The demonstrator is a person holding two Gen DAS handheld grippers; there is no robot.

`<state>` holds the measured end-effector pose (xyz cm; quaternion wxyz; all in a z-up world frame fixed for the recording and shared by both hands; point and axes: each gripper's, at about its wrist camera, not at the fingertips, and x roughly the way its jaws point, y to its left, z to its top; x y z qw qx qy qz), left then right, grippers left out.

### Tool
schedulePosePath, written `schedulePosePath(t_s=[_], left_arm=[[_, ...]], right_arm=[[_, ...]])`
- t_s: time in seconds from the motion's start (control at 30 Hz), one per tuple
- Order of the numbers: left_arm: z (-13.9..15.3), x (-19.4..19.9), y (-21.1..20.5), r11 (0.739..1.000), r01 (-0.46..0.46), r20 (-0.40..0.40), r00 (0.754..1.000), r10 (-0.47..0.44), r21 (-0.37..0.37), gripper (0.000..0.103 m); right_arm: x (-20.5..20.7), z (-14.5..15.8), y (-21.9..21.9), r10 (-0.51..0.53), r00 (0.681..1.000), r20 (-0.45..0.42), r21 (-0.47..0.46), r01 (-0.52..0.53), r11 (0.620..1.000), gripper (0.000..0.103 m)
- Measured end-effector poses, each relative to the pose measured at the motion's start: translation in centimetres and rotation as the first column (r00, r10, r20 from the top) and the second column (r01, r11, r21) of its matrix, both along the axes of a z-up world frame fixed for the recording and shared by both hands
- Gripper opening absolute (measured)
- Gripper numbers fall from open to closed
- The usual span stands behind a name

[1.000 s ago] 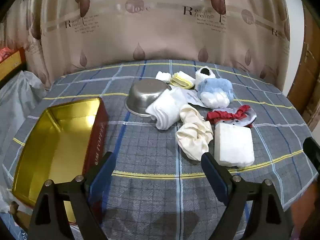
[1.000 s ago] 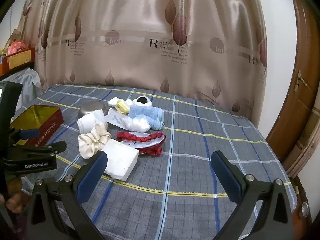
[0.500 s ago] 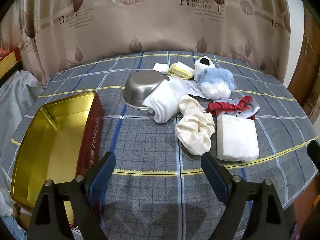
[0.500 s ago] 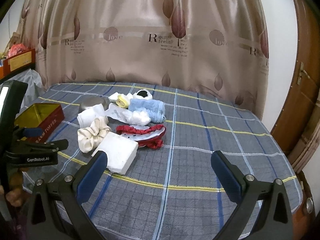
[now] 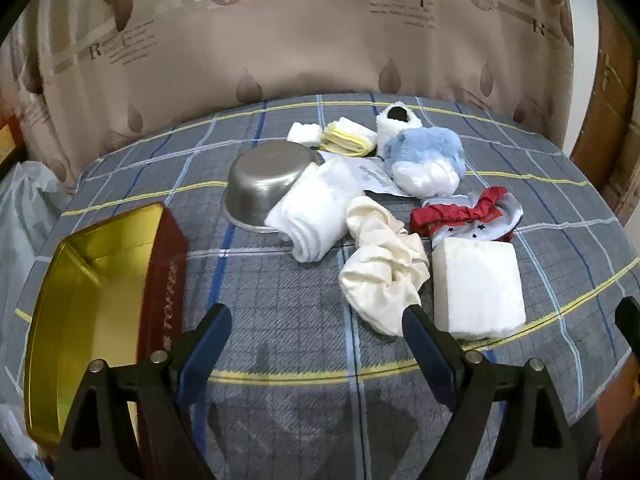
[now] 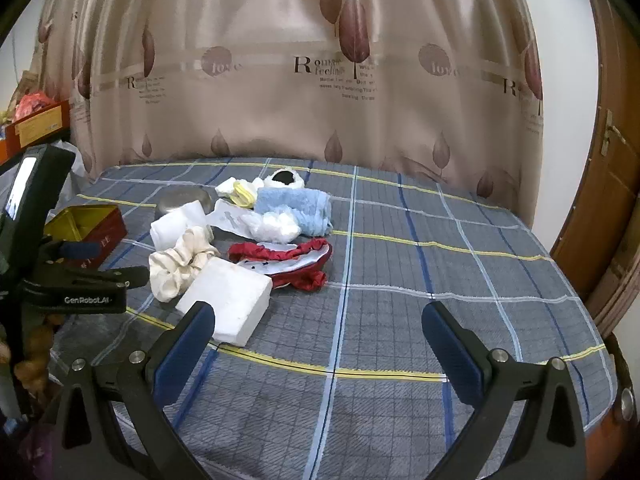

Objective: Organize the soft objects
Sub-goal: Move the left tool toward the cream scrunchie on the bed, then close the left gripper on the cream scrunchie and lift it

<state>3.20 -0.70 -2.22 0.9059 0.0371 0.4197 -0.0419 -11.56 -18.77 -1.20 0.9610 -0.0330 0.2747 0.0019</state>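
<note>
— While both my claws hang wide over the plaid tablecloth [image 6: 400, 280], what's around?

— My left gripper [image 5: 316, 332] and right gripper [image 6: 318, 330] hold nothing. An open gold-lined tin [image 5: 92, 292] sits left, a tipped steel bowl [image 5: 264, 184] behind.

— The soft stuff?

— Piled mid-table: crumpled cream scrunchie [image 5: 380, 272] touching a white foam block [image 5: 476, 284], whose long axis runs away from me; rolled white cloth [image 5: 316, 208], ruffled red scrunchie [image 5: 460, 212], fluffy blue towel [image 6: 296, 204].

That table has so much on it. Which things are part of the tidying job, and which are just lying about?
Job: cream scrunchie, white sponge block, rolled white cloth, red frilly cloth, blue fluffy towel, gold tin.

Lying about: steel bowl, paper slip, curtain.
</note>
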Motion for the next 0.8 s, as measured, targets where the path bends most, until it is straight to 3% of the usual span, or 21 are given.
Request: schedulePosePath(t_s=[0.4,0.8], left_arm=[[-0.7,1.8,-0.2,1.0,0.008,-0.013,1.0,-0.008,0.014,0.089],[-1.8,3.3,-1.4,0.997,0.078,-0.052,0.996,-0.077,0.008,0.089]], right_arm=[[0.9,-0.7,0.1,0.005,1.0,-0.026,-0.001,-0.005,1.0,0.103],[1.7,-1.6,-0.1,0.004,0.999,-0.051,0.005,-0.004,1.0,0.103]])
